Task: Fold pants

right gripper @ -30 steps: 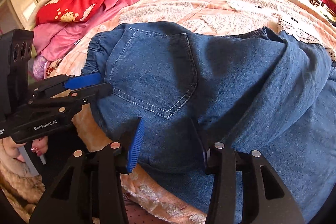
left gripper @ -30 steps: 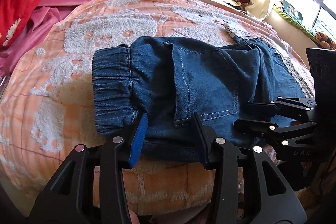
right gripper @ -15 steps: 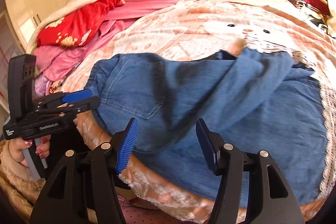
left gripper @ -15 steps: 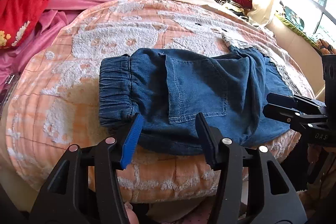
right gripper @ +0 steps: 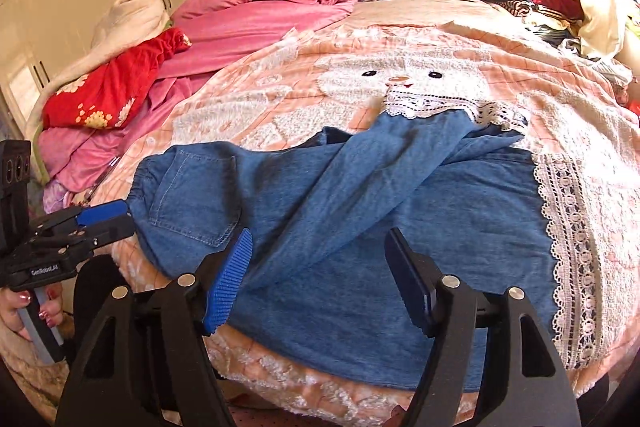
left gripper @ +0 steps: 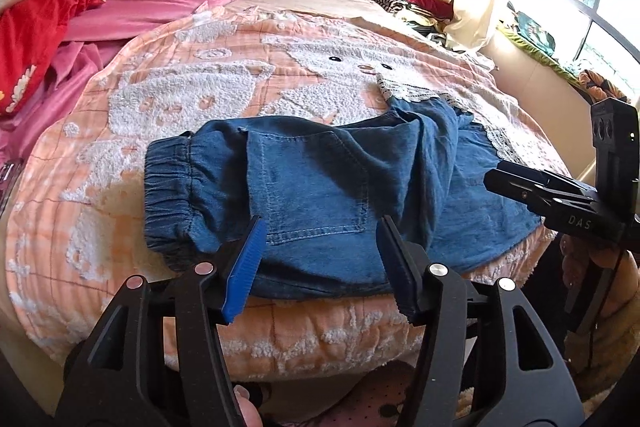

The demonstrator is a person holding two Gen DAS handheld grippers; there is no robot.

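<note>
The blue denim pants (left gripper: 320,195) lie flat near the front edge of the peach bedspread (left gripper: 224,83), long axis running across the bed: the elastic waistband (left gripper: 168,195) points toward the pink bedding (left gripper: 160,3), and the lace-trimmed leg hems (right gripper: 568,235) toward the window side. One leg is folded diagonally over the other, its lace hem (right gripper: 424,105) just below the bedspread's white bunny face (right gripper: 404,75). A back pocket (left gripper: 316,183) faces up beside the waistband. The left gripper (left gripper: 320,267) hangs above the pants' near edge by the pocket, jaws opening, clear of the cloth. The right gripper (right gripper: 316,275) hangs above the leg part, jaws opening, nothing pinched between them.
</note>
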